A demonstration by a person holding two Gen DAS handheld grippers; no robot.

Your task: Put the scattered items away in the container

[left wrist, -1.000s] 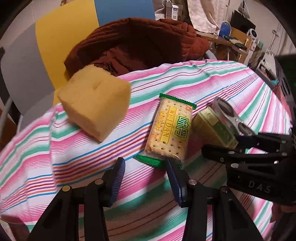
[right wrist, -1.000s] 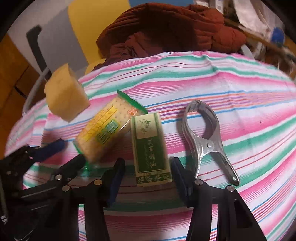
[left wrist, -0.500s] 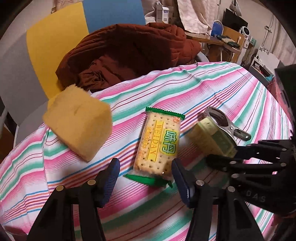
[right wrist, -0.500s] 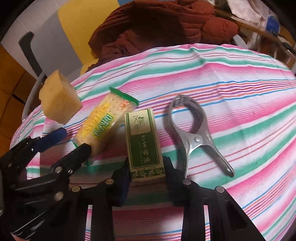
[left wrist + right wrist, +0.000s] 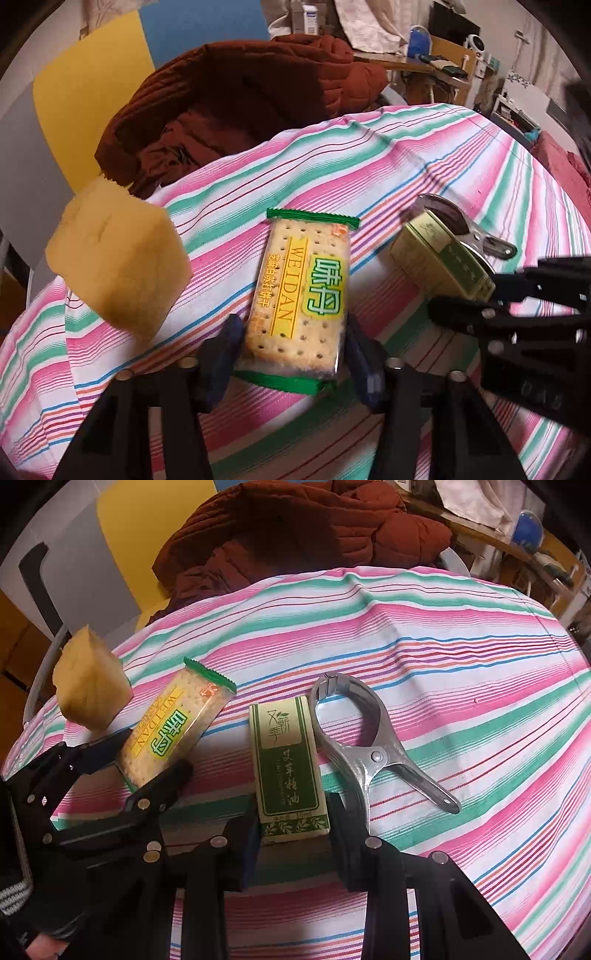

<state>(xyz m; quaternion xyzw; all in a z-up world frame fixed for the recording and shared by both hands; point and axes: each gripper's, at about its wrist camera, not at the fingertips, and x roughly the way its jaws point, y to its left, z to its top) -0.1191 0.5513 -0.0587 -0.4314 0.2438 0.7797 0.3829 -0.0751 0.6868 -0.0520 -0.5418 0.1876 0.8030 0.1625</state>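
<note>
Striped cloth [image 5: 461, 657] covers the bench. Right gripper [image 5: 291, 834] jaws clenched on the green box [image 5: 286, 768]; left gripper [image 5: 291, 354] jaws closing around the cracker packet [image 5: 301, 291], pads not visibly pressing.

Both grippers are built of black angular plastic. Dark blue ribbed pads [image 5: 225, 354] are fitted on the left gripper [image 5: 293, 354]; silver screw heads are seen along the right gripper [image 5: 291, 834] arms. A grey-striped knit cuff [image 5: 14, 893] is seen at lower left.
</note>
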